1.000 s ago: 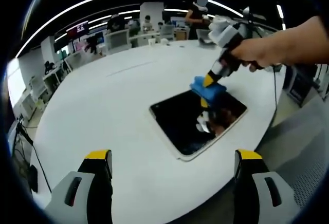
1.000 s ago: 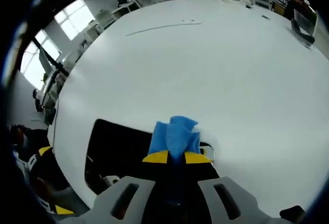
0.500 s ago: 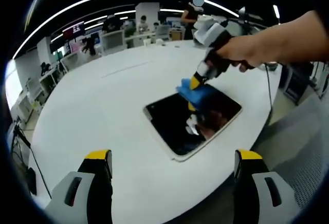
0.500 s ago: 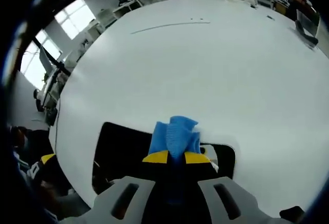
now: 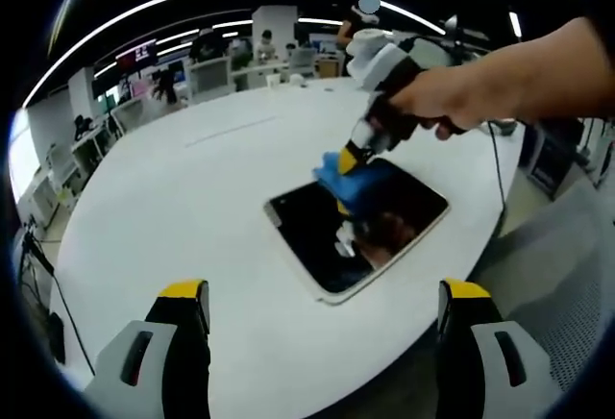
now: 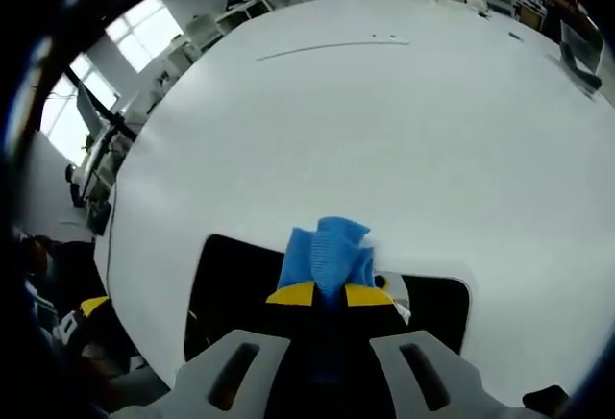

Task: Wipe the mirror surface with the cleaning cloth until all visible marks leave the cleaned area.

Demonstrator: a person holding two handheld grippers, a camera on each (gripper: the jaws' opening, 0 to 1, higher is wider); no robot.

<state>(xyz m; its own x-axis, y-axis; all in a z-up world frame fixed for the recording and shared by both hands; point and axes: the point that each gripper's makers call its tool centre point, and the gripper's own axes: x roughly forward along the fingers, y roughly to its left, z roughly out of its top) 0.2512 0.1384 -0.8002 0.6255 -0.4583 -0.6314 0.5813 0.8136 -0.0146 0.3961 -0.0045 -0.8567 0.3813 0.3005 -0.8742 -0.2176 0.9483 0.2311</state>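
A dark rectangular mirror (image 5: pixel 327 241) with a pale frame lies flat on the round white table (image 5: pixel 173 208). The blue cleaning cloth (image 5: pixel 348 181) rests on the mirror's far part, pinched by my right gripper (image 5: pixel 344 164), which a hand holds from the right. In the right gripper view the cloth (image 6: pixel 327 256) sticks out between the yellow-tipped jaws of the right gripper (image 6: pixel 329 294), with the mirror (image 6: pixel 235 289) just beneath. My left gripper (image 5: pixel 322 299) stands open near the table's front edge, short of the mirror, with nothing between its fingers.
The white table's (image 6: pixel 384 131) edge curves close behind the mirror on the right, with grey floor (image 5: pixel 567 275) beyond. Desks, monitors and people stand far behind the table. A thin dark line (image 6: pixel 332 47) marks the table's far side.
The right gripper has slid the cloth leftward across the mirror's far part. The left gripper stays open and still.
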